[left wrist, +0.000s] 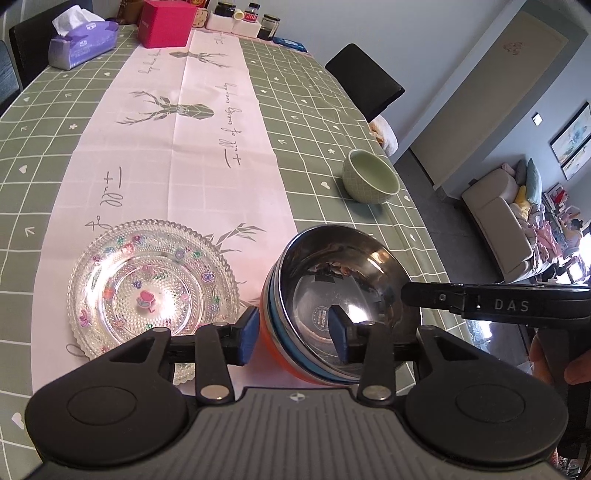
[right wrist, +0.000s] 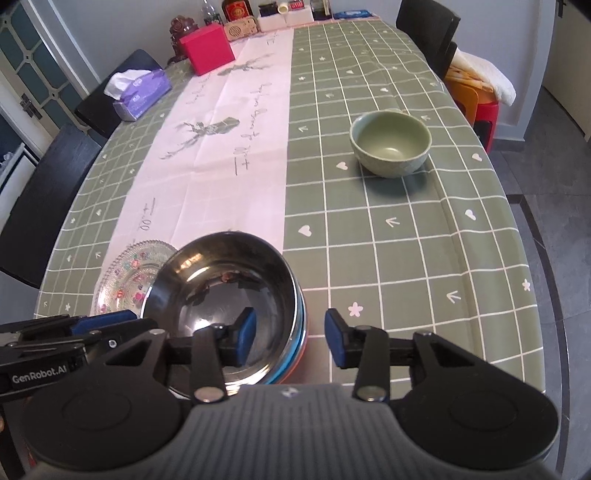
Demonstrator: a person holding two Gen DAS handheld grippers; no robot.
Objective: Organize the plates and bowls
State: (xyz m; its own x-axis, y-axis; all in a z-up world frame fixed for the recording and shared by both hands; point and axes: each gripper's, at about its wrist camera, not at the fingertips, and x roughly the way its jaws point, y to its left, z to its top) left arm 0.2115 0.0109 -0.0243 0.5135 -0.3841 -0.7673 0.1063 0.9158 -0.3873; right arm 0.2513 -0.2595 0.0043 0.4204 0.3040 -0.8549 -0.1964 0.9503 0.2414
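Note:
A stack of steel bowls [left wrist: 343,280] with orange and blue outsides sits near the table's front edge; it also shows in the right wrist view [right wrist: 229,280]. My left gripper [left wrist: 291,334] straddles the stack's left rim, one pad outside and one inside, with a gap to the wall. My right gripper [right wrist: 290,341] straddles the right rim in the same way. A clear glass plate [left wrist: 151,291] with flower stickers lies left of the stack. A green ceramic bowl [right wrist: 390,143] stands farther back on the right.
A green checked tablecloth [right wrist: 406,240] with a pink runner covers the table. A tissue box [left wrist: 83,42], a pink box [left wrist: 166,22] and jars stand at the far end. Black chairs [left wrist: 364,79] flank the table. The table edge is close on the right.

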